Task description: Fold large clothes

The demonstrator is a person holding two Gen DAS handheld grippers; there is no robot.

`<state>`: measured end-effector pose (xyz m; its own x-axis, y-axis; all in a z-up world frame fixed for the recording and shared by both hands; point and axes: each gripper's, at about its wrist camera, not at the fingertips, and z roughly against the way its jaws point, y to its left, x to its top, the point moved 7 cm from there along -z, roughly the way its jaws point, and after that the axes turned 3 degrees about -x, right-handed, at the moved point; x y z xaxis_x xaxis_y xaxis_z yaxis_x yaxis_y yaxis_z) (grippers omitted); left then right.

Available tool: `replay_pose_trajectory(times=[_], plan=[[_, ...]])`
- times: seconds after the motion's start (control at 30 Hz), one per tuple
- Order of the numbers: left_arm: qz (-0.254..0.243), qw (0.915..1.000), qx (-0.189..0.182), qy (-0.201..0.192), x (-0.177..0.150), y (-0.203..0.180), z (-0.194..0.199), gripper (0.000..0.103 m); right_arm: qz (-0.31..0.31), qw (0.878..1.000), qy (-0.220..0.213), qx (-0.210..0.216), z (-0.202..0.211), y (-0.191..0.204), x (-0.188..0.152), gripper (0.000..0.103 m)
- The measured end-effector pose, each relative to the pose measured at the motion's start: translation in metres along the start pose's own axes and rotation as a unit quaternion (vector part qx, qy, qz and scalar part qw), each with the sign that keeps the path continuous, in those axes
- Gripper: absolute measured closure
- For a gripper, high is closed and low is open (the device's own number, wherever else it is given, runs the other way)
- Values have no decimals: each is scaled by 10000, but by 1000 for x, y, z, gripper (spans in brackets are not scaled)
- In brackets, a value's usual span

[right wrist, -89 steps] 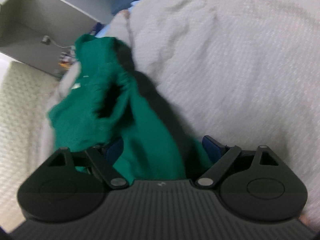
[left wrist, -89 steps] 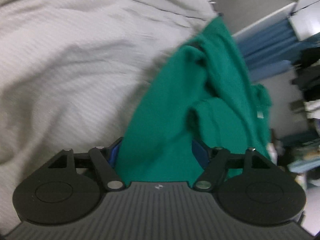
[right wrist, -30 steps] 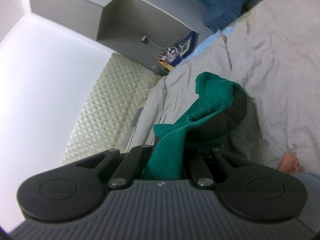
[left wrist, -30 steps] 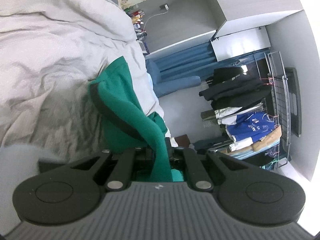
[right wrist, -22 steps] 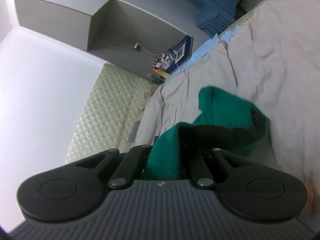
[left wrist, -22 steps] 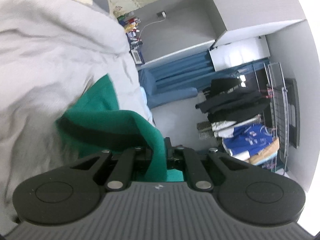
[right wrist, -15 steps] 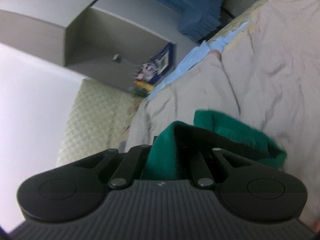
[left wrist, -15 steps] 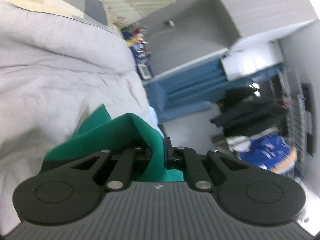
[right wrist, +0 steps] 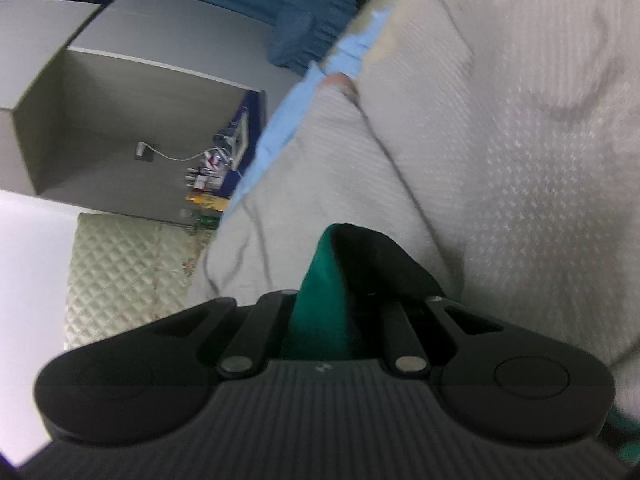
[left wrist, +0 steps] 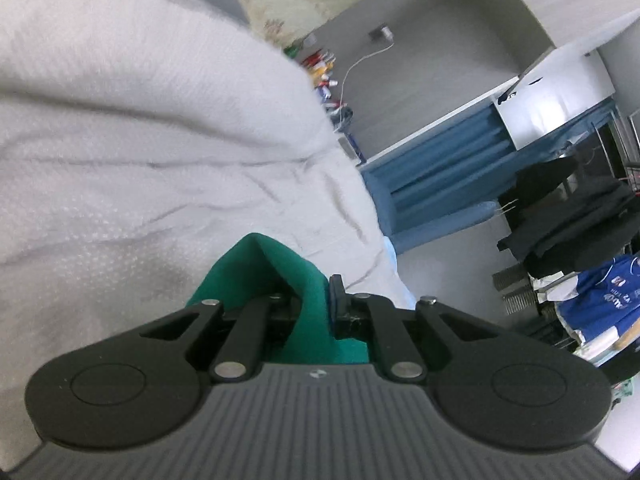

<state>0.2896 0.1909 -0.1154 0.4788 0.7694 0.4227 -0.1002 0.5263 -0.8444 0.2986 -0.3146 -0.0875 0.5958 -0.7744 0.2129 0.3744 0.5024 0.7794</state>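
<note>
A green garment (left wrist: 256, 272) is pinched in my left gripper (left wrist: 316, 304), whose jaws are shut on a fold of it. Only a small peak of cloth shows past the fingers, above the grey bed cover (left wrist: 120, 140). My right gripper (right wrist: 332, 312) is shut on another fold of the same green garment (right wrist: 320, 300), with a dark shadowed fold beside it. The rest of the garment is hidden under both grippers.
The grey textured bed cover (right wrist: 520, 160) fills much of both views. A quilted headboard (right wrist: 128, 268), a grey wall shelf (right wrist: 100, 120), blue curtains (left wrist: 440, 168) and a clothes rack with dark and blue clothes (left wrist: 580, 240) stand around the bed.
Both grippers stayed shut on the green garment and moved along it over the bed. Far less green cloth shows ahead of the fingers now than one second ago.
</note>
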Motion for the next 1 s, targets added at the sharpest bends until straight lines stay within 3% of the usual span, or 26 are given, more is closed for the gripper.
replay_pose_trajectory(times=[0.13, 0.3, 0.47, 0.5, 0.53, 0.57, 0.6, 0.67, 0.7, 0.73, 0.87, 1.0], plan=[[-329, 9990, 281, 111, 4, 19, -35, 89, 85, 9999, 110, -51, -24, -12, 3, 92], [-388, 9980, 363, 346, 0, 45, -66, 88, 215, 9996, 12, -174, -39, -9, 3, 92], [-927, 9948, 337, 256, -1, 28, -62, 87, 514, 9982, -105, -278, -37, 1, -2, 91], [-1040, 9937, 357, 234, -2, 21, -59, 80, 645, 9973, -130, -312, -32, 4, -5, 90], [-1132, 9927, 381, 192, -3, 15, -53, 71, 712, 9968, -152, -332, -30, 6, -6, 87], [-1217, 9917, 391, 129, -3, 8, -47, 46, 780, 9963, -168, -320, -25, 9, -7, 85], [-1316, 9907, 348, 38, -4, 1, -38, 35, 885, 9954, -204, -310, -17, 14, -9, 81], [-1490, 9885, 191, -151, -6, -16, -18, 35, 1102, 9930, -304, -295, -4, 23, -12, 58], [-1520, 9880, 144, -224, -7, -23, -9, 33, 1210, 9917, -368, -234, 6, 28, -14, 39], [-1538, 9876, 110, -300, -9, -28, 1, 32, 1333, 9901, -438, -95, 18, 35, -17, 29], [-1727, 9818, 227, -762, -14, -49, 30, 25, 1893, 9793, -682, 214, 52, 56, -27, 27], [-2059, 9706, 526, -1134, -20, -63, 49, 22, 2380, 9672, -887, 105, 68, 64, -36, 27]])
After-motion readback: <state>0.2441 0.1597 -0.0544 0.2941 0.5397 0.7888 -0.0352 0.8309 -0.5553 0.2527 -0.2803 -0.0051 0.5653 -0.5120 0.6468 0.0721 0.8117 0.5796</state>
